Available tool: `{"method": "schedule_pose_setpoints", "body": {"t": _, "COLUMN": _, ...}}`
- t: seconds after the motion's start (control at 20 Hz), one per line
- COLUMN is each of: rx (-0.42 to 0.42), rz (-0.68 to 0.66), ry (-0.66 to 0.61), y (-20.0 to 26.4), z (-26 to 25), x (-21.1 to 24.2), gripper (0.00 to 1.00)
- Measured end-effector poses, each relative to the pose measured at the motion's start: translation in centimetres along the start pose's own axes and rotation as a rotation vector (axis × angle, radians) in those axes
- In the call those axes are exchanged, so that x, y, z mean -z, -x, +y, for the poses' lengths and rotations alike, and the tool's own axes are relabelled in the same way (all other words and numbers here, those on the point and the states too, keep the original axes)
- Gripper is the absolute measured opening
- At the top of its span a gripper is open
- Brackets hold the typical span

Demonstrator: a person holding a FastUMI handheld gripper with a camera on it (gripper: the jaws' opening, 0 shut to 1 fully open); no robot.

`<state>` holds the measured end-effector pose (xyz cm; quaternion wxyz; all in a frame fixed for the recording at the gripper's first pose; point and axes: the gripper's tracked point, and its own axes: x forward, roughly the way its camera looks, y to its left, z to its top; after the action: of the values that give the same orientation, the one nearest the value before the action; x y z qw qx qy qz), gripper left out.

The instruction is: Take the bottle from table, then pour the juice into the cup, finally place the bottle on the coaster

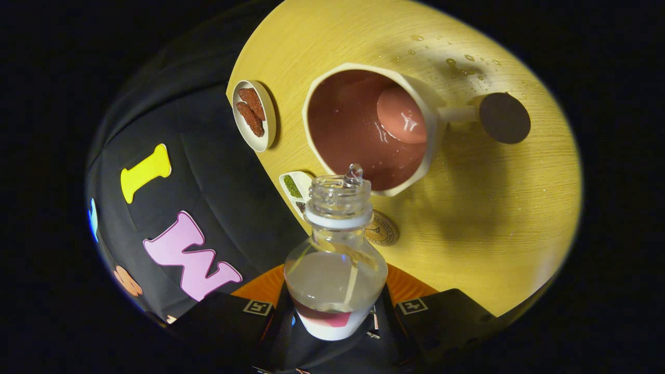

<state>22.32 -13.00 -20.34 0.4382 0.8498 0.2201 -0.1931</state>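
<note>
Gripper (336, 311) clamps tilted bottle (336, 270) at lower centre; mouth barely reaches cup (363, 127) rim, so juice may spill onto surface (493, 208).

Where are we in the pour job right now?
Done: the bottle is off the wooden table, clamped between the gripper fingers. In hand: it is tipped, open mouth over the cup, a drop at its lip and liquid already pooled in the cup. Liquid remains in the bottle. Left: finish pouring, then set the bottle on the coaster just beyond the bottle neck.
</note>
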Motion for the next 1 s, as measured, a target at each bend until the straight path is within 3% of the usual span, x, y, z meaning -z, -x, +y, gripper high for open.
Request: {"method": "schedule_pose_setpoints", "body": {"t": 1.0, "rx": -0.028, "rz": 0.047, "ry": -0.274, "y": 0.7, "z": 1.7, "x": -0.8, "gripper": 0.72}}
